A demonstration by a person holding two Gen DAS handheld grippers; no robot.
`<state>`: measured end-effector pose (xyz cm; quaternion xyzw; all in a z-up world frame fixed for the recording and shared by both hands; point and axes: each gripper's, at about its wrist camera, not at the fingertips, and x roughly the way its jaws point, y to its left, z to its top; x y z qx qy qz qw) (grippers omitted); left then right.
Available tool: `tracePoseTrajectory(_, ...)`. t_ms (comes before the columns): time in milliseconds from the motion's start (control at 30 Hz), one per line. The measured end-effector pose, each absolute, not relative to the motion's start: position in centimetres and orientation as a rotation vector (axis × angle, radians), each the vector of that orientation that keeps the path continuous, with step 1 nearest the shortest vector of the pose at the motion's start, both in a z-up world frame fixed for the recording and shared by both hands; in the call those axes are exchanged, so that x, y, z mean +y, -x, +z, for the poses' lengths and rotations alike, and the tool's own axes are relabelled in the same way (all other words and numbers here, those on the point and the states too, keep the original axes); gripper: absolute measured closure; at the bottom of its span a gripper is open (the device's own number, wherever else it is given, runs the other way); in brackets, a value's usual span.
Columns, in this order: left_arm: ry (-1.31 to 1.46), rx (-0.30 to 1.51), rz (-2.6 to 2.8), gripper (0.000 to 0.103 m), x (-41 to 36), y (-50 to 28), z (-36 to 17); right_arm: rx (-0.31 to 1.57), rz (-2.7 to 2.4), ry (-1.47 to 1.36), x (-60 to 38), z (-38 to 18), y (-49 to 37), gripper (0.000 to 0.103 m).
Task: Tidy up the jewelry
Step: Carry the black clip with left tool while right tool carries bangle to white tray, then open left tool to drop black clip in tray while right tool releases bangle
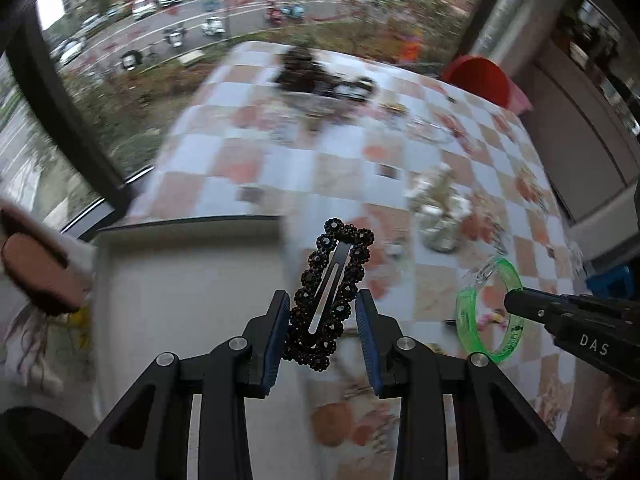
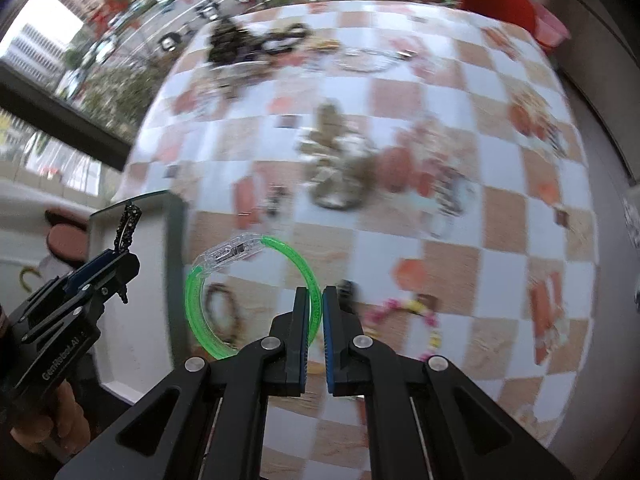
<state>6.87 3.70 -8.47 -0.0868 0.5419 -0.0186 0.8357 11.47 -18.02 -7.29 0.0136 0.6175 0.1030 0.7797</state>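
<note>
My left gripper (image 1: 322,304) holds a black beaded hair clip (image 1: 332,284) between its blue pads; the right pad stands slightly off the clip. It hangs at the right edge of a white tray (image 1: 180,280). In the right wrist view the left gripper (image 2: 120,258) holds the clip (image 2: 128,224) above the tray (image 2: 132,320). My right gripper (image 2: 316,300) is shut on a green translucent bangle (image 2: 200,300) with a clear clasp, held above the checkered table. The bangle (image 1: 468,320) and right gripper (image 1: 516,304) also show in the left wrist view.
The checkered tablecloth (image 2: 460,260) carries scattered jewelry: a silvery pile (image 2: 340,160), a pink and yellow bracelet (image 2: 416,312), a dark beaded bracelet (image 2: 224,312), dark pieces at the far edge (image 2: 248,44). A red chair (image 2: 500,0) stands behind. A window lies to the left.
</note>
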Motion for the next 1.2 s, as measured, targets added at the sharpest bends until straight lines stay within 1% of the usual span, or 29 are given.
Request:
tracePoseTrajectory(233, 0.246, 1.158, 0.138, 0.065, 11.6, -5.4, -10.5, 1.343, 0.361, 0.056, -8.7, -8.3, -12.9, 0.096)
tracePoseTrajectory(467, 0.279, 1.199, 0.244, 0.065, 16.2, -6.2, -14.7, 1.39, 0.412, 0.115, -1.0, -12.0, -15.1, 0.096)
tracePoseTrajectory(600, 0.284, 1.223, 0.272, 0.065, 17.1, -7.3, -16.9, 1.419, 0.4, 0.151, 1.4, -14.5, -15.9, 0.096)
tracePoseTrajectory(767, 0.265, 1.251, 0.281, 0.065, 17.1, -8.1, -18.9, 1.452, 0.348, 0.152, 2.0, -16.9, -16.9, 0.096)
tracePoseTrajectory(1000, 0.204, 1.239, 0.292, 0.064, 16.3, -8.7, -19.5, 1.43, 0.341, 0.181, 2.6, -17.9, -17.1, 0.096)
tracePoseTrajectory(1033, 0.196, 1.24, 0.295, 0.063, 16.3, -8.7, -19.5, 1.427, 0.344, 0.186, 2.7, -17.9, -17.1, 0.095)
tracePoseTrajectory(1067, 0.181, 1.241, 0.307, 0.052, 16.2, -8.8, -19.5, 1.422, 0.346, 0.19, 3.1, -17.8, -16.9, 0.095)
tracePoseTrajectory(1100, 0.175, 1.241, 0.31, 0.039, 16.2, -8.7, -19.4, 1.423, 0.348, 0.192, 3.2, -17.8, -16.8, 0.095)
tracePoseTrajectory(1200, 0.165, 1.235, 0.322, 0.039, 16.1, -8.6, -19.1, 1.428, 0.36, 0.19, 3.2, -17.8, -17.1, 0.094)
